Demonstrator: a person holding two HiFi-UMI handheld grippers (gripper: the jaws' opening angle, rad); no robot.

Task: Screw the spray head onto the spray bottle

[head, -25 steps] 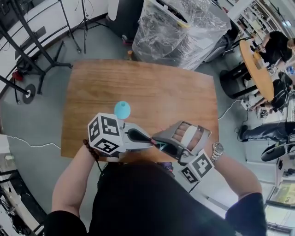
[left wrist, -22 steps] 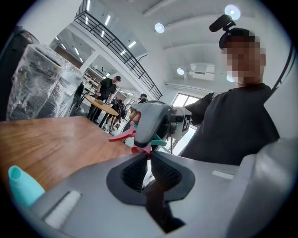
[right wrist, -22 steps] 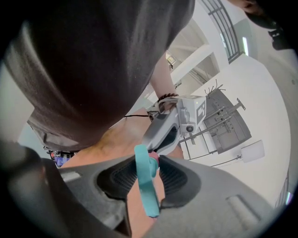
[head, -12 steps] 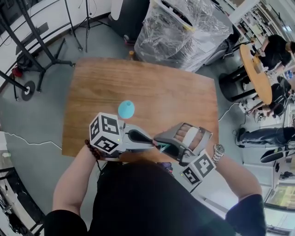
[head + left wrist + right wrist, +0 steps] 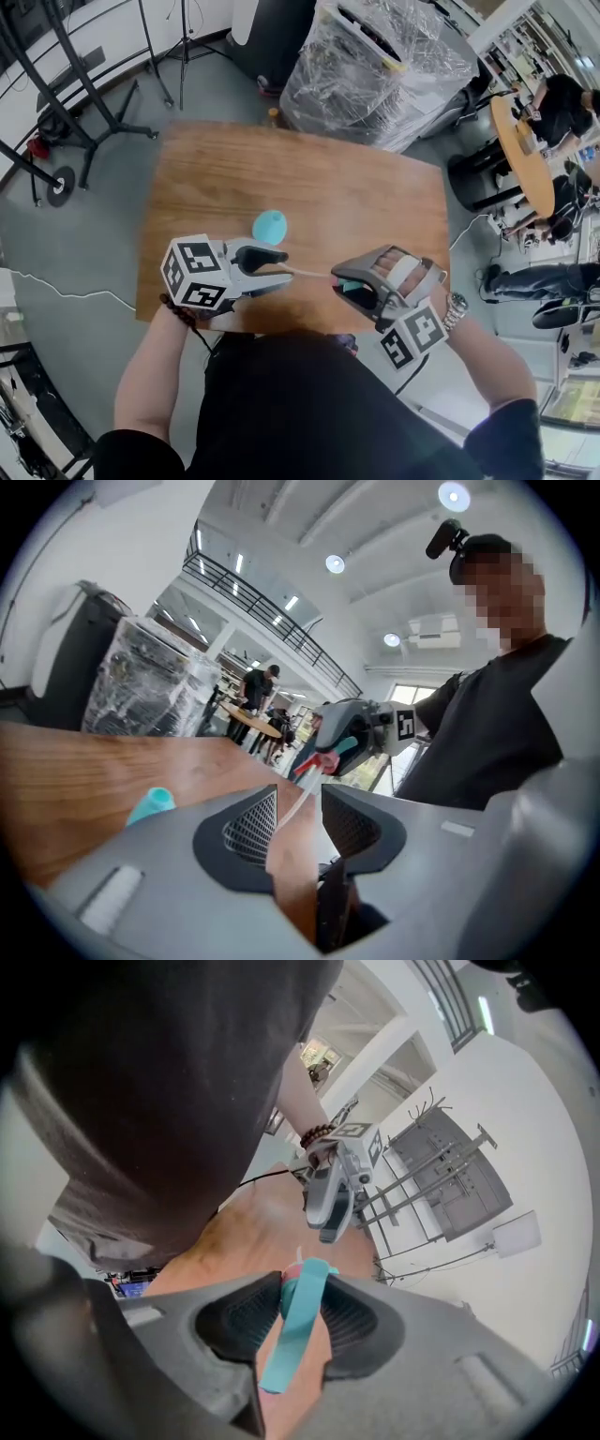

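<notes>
Left side: the left tongs [image 5: 284,265] are held low over the near edge of the wooden tabletop [image 5: 375,187], pointing almost level toward the right. The marker cube [image 5: 192,272] sits at the rear of the tool, and a bead bracelet [image 5: 178,309] is on the wrist behind it. The jaws stand apart and have just been opening. The thin pale tube [image 5: 307,274] of the spray head passes between them, and neither pad is seen pressing on it.

Centre: the teal spray bottle [image 5: 270,226] lies on its side on the tabletop, just beyond the left tongs and untouched by either tool. Its neck carries no spray head.

Right side: the right tongs [image 5: 342,284] are tilted steeply downward near the same edge, tips facing the left tongs. In the right gripper view the jaws are clamped on the spray head [image 5: 298,1321], and its teal trigger hangs down between the pads. The tube projects from the head across the gap to the left tongs. A second marker cube [image 5: 412,336] and a wristwatch [image 5: 457,305] are noted behind this tool.

Head and bottle are apart, with nothing screwed on.

Surroundings: a plastic-wrapped pallet [image 5: 375,56] stands on the floor beyond the far edge of the tabletop.
</notes>
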